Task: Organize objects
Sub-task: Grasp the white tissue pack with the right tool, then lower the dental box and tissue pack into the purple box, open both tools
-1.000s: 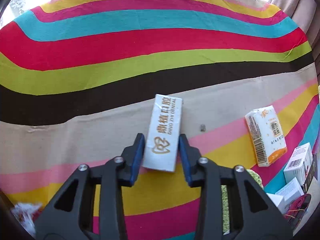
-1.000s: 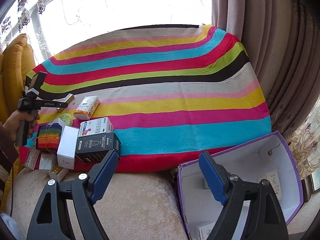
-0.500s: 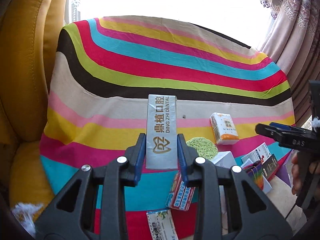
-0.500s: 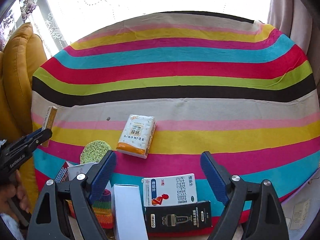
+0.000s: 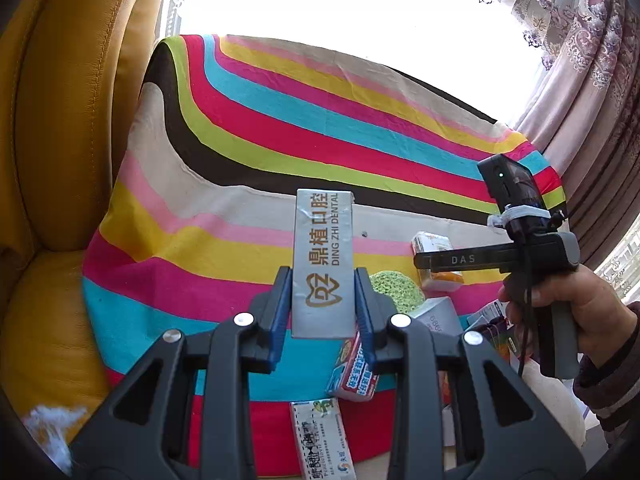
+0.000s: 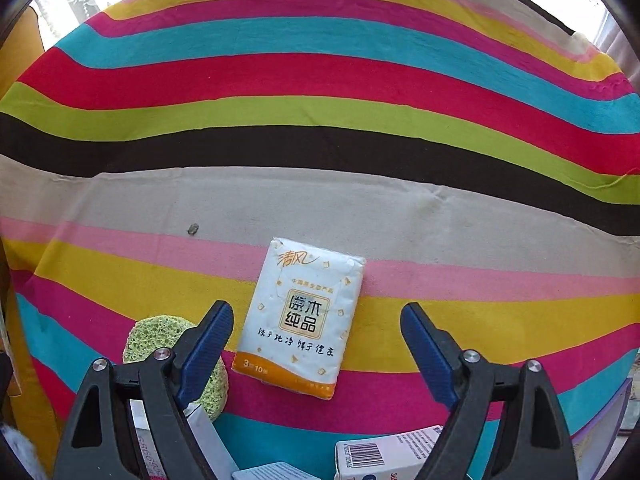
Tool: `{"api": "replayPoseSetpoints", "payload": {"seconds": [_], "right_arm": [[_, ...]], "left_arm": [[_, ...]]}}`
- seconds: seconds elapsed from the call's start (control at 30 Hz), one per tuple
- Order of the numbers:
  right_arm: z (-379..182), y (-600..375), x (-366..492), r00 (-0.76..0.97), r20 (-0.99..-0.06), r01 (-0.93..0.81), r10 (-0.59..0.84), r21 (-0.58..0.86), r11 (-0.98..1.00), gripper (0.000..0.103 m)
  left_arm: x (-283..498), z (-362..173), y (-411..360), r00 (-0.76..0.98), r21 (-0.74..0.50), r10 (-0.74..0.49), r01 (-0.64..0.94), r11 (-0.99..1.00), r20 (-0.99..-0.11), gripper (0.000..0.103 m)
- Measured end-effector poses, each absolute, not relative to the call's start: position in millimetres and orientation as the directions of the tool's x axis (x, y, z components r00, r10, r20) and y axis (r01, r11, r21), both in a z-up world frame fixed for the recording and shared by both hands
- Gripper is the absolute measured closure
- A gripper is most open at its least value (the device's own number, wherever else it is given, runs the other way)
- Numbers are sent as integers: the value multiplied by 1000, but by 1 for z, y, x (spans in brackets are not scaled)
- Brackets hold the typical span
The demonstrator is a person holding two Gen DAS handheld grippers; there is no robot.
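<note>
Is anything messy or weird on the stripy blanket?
A small dark speck lies on the striped cloth, like a crumb. The tissue pack lies slightly crooked and looks crinkled. The boxes by the near edge are jumbled, overlapping at odd angles.

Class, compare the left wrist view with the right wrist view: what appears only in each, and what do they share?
Only the left wrist view shows the silver dental box clamped in the left gripper, the yellow sofa and the person's hand. Only the right wrist view shows the right gripper open in front of its camera. Both show the tissue pack, green sponge and striped cloth.
</note>
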State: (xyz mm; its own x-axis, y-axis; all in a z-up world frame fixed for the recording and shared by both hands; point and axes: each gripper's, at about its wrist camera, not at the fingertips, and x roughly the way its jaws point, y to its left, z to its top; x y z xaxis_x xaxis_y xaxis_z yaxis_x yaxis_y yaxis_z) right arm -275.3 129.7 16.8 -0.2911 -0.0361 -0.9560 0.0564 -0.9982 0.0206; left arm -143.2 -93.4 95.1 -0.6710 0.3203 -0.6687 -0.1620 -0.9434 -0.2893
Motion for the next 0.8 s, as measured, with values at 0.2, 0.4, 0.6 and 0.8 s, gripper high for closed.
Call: {"api": "replayPoseSetpoints", "payload": {"seconds": [0.2,0.4,0.6,0.8], "right_arm": [[23,134,-263,-358,-930,105,-82,48,-993,51],[73,168,-211,-567,-820,78,-72,34,-996,51],[106,235,-129,-666,-745,-36,17,10,-999,51],[107,338,-39,-639,-743,-276,201,-22,-961,51]], "left_arm": [[-144,94,-87,-670,-285,316,-160,-945,-672,69],[-137,103,-67,-692,-260,300,-166,-951,-657,69],[-114,124,-2,-665,-284,429,-321,-903,-611,69],[-79,142,98,-597,-336,578,-475,-814,-557,69]]}}
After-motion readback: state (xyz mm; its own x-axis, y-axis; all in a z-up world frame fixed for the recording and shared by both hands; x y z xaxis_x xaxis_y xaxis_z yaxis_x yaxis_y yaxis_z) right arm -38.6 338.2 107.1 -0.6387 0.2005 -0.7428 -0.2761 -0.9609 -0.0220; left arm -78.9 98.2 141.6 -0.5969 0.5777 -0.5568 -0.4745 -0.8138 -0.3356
